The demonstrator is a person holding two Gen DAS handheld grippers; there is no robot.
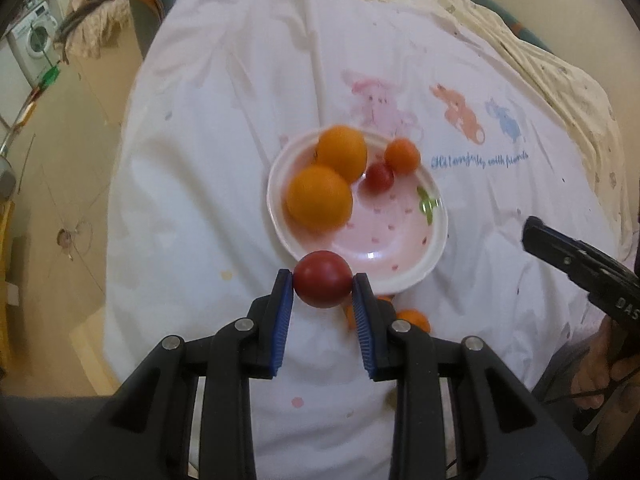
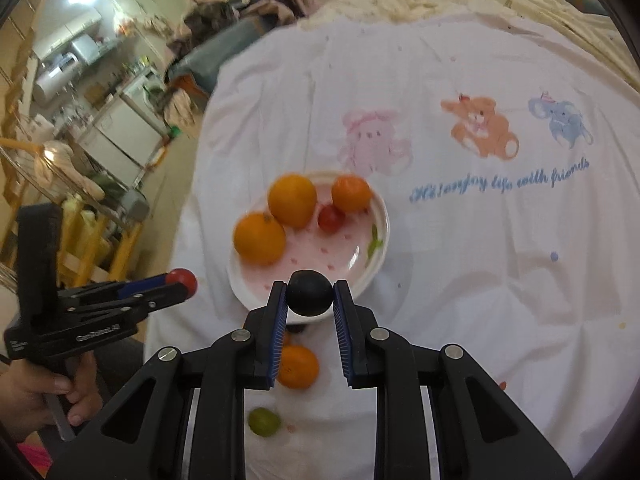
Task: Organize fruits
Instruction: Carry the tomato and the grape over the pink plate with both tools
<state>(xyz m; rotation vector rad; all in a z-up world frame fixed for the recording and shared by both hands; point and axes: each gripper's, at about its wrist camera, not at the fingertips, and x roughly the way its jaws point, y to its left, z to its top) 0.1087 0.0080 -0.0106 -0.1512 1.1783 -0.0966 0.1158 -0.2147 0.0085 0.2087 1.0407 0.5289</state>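
A pink plate [image 1: 400, 236] [image 2: 376, 216] on the white printed cloth holds two large oranges [image 1: 320, 196] [image 2: 292, 200], a small orange [image 1: 402, 155] [image 2: 351, 193] and a small red tomato [image 1: 376, 178] [image 2: 331, 218]. My left gripper [image 1: 323, 280] [image 2: 182, 282] is shut on a red tomato [image 1: 323, 279] [image 2: 183, 278], raised over the plate's near rim. In the right wrist view my right gripper [image 2: 310, 294] is shut on a dark round fruit [image 2: 310, 293], also above the near rim. Its black body [image 1: 576, 264] shows at the right of the left wrist view.
On the cloth near me lie a small orange [image 2: 298, 366] [image 1: 414, 318] and a green grape [image 2: 263, 422]. The cloth [image 2: 480, 260] drapes over a bed with cream bedding [image 1: 560, 68] behind. A washing machine [image 1: 32, 40], shelves and clutter stand off to the left.
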